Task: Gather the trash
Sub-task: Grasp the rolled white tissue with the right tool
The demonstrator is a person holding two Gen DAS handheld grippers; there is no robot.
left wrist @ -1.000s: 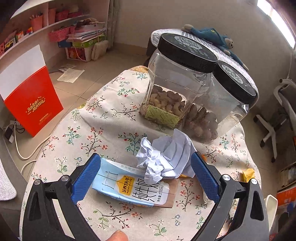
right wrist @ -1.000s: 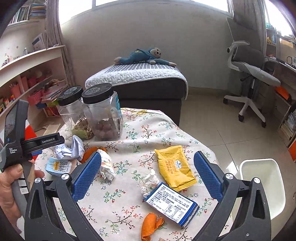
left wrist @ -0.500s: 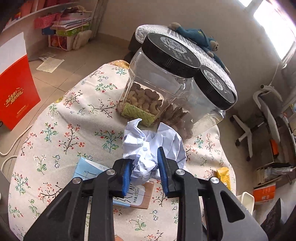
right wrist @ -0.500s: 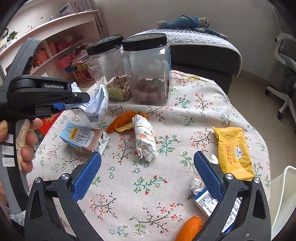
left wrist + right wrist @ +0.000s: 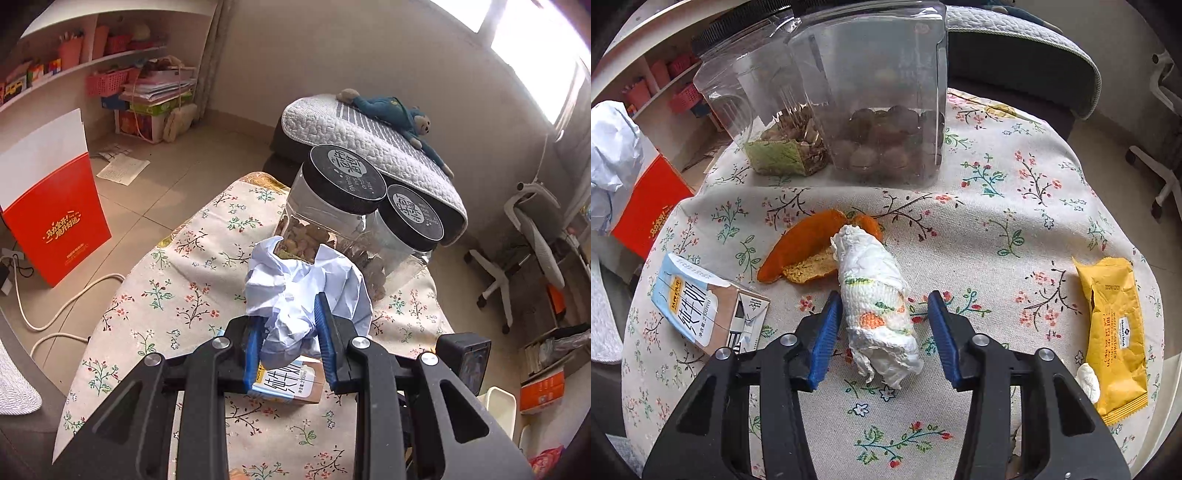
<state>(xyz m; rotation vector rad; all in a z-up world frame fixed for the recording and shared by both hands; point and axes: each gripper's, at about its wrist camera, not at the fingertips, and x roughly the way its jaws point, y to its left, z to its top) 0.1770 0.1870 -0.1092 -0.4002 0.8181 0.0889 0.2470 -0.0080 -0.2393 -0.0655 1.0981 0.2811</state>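
The left gripper (image 5: 288, 334) is clamping a crumpled paper ball (image 5: 306, 291) above the tabletop (image 5: 1015, 229); the right gripper (image 5: 884, 332), fingers apart, is straddling a rolled napkin (image 5: 877, 301) mid-table. Milk carton (image 5: 705, 308), orange peel (image 5: 801, 251) and yellow wrapper (image 5: 1115, 332) are waiting.

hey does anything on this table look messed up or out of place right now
Litter lies among two upright nut jars: a milk carton tipped on its side, orange peel, a torn-open yellow wrapper. The rolled tissue sits between the open right claw; the left claw grips crumpled paper.
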